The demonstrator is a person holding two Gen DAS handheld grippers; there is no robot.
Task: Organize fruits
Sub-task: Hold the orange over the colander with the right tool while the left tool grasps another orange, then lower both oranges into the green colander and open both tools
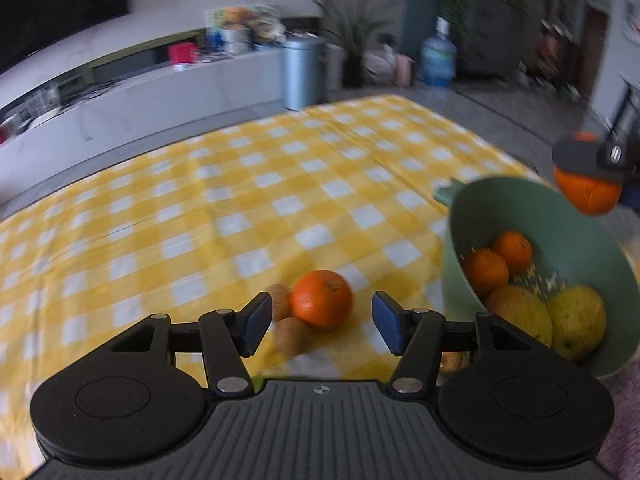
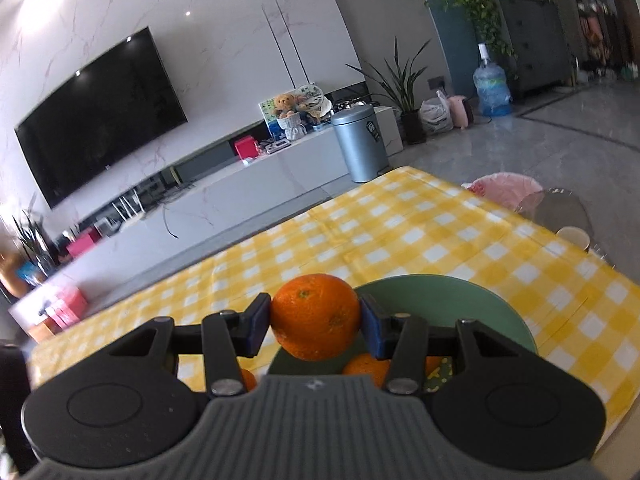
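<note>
Right claw (image 2: 316, 326) pinching round, dimpled orange (image 2: 316, 316) between blue pads, above smooth green bowl (image 2: 460, 300). Left claw (image 1: 320, 326) spread wide, low over second orange (image 1: 322, 299) beside brown fuzzy kiwis (image 1: 292, 336) on yellow-checked cloth surface (image 1: 240, 200). Bowl holds oranges, yellow fruit.
</note>
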